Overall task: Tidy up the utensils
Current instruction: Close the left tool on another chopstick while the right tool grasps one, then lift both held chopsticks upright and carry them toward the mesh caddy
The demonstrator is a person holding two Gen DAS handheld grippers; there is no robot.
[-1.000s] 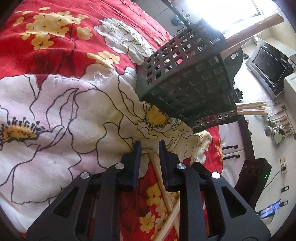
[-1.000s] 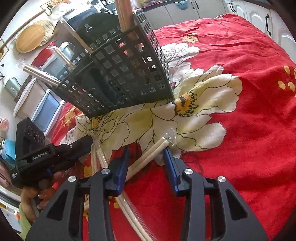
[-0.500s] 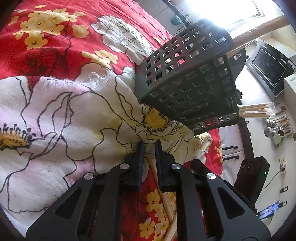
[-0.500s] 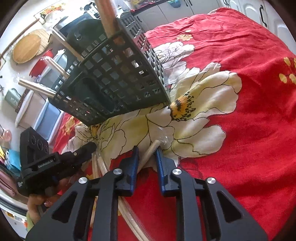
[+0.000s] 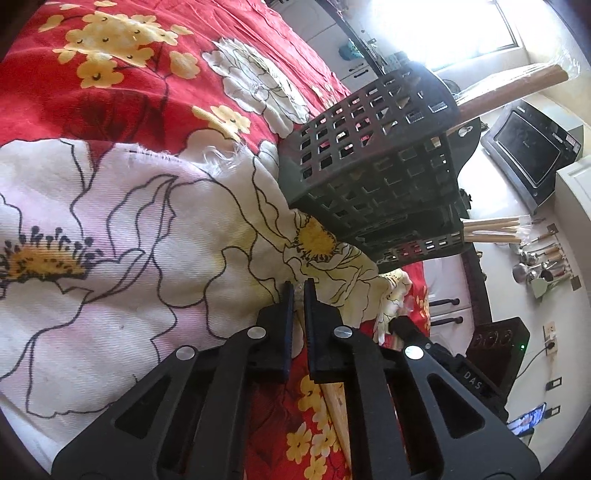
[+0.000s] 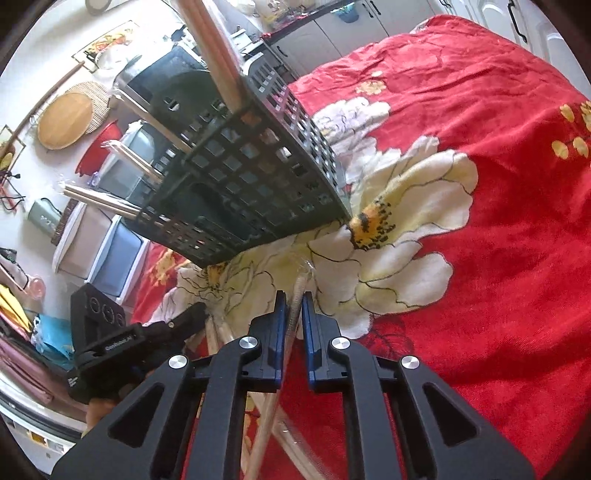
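A black lattice utensil basket [image 5: 373, 173] stands on the red flowered cloth [image 5: 110, 92]; it also shows in the right wrist view [image 6: 255, 184]. Wooden sticks poke out of it [image 5: 491, 229] and a thick wooden rod [image 6: 214, 55] leans in it. My left gripper [image 5: 298, 291] is shut on a pair of wooden chopsticks [image 5: 338, 410] lying on the cloth. My right gripper [image 6: 293, 301] is shut on a plastic-wrapped pair of chopsticks [image 6: 295, 314], just in front of the basket. The left gripper [image 6: 192, 317] shows at the left of the right wrist view.
More loose chopsticks [image 6: 218, 336] lie on the cloth between the two grippers. Behind the basket are a microwave [image 5: 532, 144], hanging kitchen tools [image 5: 539, 262] and a round wooden board [image 6: 64, 120]. White cabinets [image 6: 480, 14] stand beyond the cloth.
Both grippers have closed from open onto their chopsticks and have moved a little closer to the basket.
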